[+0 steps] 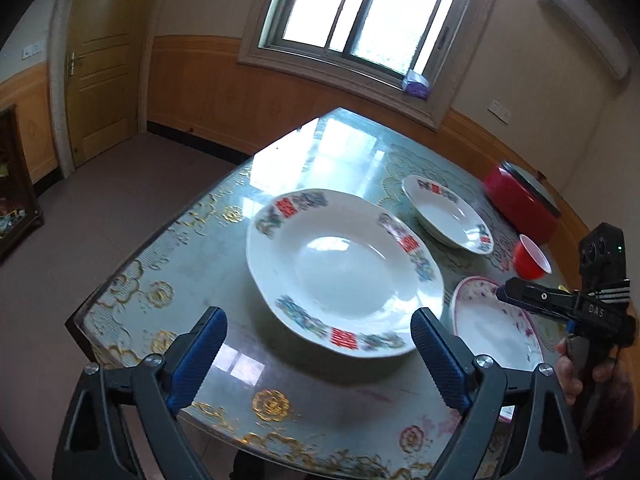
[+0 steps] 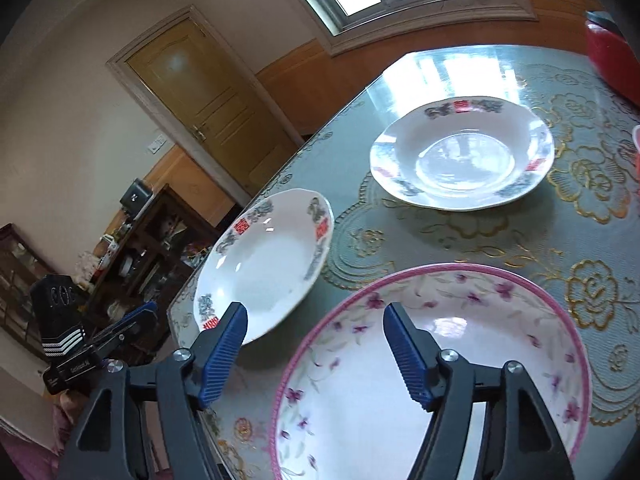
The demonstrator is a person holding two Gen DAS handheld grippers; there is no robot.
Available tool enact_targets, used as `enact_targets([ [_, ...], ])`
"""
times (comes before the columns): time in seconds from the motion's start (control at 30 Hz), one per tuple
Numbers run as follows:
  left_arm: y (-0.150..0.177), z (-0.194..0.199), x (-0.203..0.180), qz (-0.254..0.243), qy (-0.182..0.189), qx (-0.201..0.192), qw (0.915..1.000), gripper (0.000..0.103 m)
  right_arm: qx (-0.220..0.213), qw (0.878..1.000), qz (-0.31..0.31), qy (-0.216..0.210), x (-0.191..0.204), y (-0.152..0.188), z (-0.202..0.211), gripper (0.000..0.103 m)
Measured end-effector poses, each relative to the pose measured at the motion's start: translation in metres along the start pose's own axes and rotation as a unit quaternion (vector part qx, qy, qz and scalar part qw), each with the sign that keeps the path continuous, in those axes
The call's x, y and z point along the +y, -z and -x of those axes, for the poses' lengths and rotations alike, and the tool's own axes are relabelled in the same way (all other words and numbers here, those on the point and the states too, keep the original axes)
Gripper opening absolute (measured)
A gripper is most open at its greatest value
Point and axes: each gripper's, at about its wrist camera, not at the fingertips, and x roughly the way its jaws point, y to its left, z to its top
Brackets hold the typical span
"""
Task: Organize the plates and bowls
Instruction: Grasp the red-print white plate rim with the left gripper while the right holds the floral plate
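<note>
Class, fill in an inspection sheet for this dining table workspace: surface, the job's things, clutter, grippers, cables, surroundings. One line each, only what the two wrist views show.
Surface: glass-topped table over a gold-flowered green cloth.
Job's things: large red-patterned plate, smaller matching plate, pink floral plate; all separate, none stacked.
Clutter: red cup, red pot at the far edge.
Grippers: left gripper open, before the large plate; right gripper open, over the pink plate's near rim; neither holds anything.
Cables: nothing seen.
Surroundings: window, wooden door, dark cabinet.

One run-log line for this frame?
left claw: open, before large red-patterned white plate | right claw: open, over pink-rimmed floral plate | nothing held
</note>
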Motion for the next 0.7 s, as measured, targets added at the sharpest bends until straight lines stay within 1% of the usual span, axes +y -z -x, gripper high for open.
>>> enact_targets([
  [0.07, -0.008, -0.005, 0.015, 0.004, -0.009, 0.004, 0.9999, 0.097, 0.007, 1.000, -0.008, -0.012, 0.006, -0.007, -0.013, 0.072],
  [0.13, -0.016, -0.011, 0.028, 0.015, -0.009, 0.006, 0.9998, 0.097, 0.015, 1.000, -0.022, -0.013, 0.009, -0.013, -0.026, 0.072],
  [0.23, -0.025, -0.024, 0.046, 0.043, 0.011, 0.017, 0.9989, 0.097, 0.022, 0.999, -0.034, -0.009, 0.012, -0.022, -0.043, 0.072],
  [0.3, -0.030, -0.036, 0.055, 0.058, 0.018, 0.037, 0.9974, 0.097, 0.024, 0.999, -0.036, 0.004, 0.014, -0.030, -0.053, 0.072],
  [0.37, -0.036, -0.049, 0.061, 0.069, 0.035, 0.055, 0.9955, 0.097, 0.024, 0.999, -0.044, 0.011, 0.013, -0.039, -0.064, 0.072],
  [0.53, -0.048, -0.067, 0.069, 0.067, 0.046, 0.062, 0.9947, 0.097, 0.046, 0.997, -0.051, 0.035, 0.010, -0.050, -0.095, 0.072],
  [0.6, -0.052, -0.077, 0.068, 0.063, 0.056, 0.071, 0.9939, 0.093, 0.052, 0.996, -0.050, 0.043, 0.010, -0.052, -0.105, 0.072],
  [0.67, -0.055, -0.085, 0.063, 0.046, 0.061, 0.080, 0.9938, 0.074, 0.058, 0.996, -0.051, 0.042, 0.011, -0.053, -0.113, 0.072],
  [0.7, -0.056, -0.091, 0.061, 0.040, 0.061, 0.085, 0.9938, 0.068, 0.062, 0.996, -0.051, 0.041, 0.011, -0.053, -0.116, 0.072],
])
